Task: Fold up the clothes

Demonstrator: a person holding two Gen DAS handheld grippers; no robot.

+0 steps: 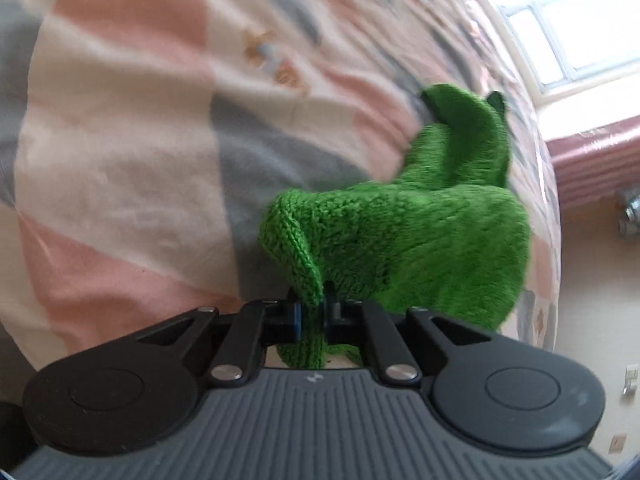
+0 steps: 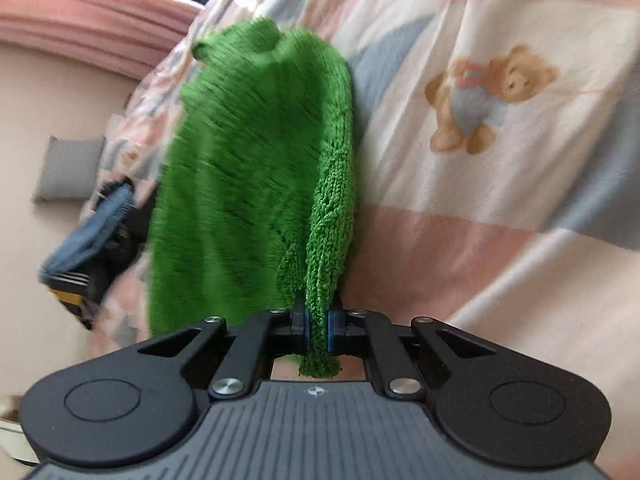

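Mid-fold carry: left gripper [image 1: 312,312] and right gripper [image 2: 318,324] each clamped on an edge of the green knitted garment [image 2: 248,168], which hangs ahead of both claws above the patchwork bedspread [image 2: 500,208]; next, probably lowering evenly.

Home bedroom. Most of both views is a bed covered by a soft quilt [image 1: 120,152] in pink, white and grey-blue blocks, printed with a teddy bear [image 2: 486,98], childlike bedding. A bright window [image 1: 568,36] sits past the bed's far edge in the left wrist view, with a ribbed pink radiator [image 1: 592,160] under it against a cream wall. Some blue clothing [image 2: 92,224] lies at the bed's edge in the right wrist view, blurred. Daylight, domestic setting.
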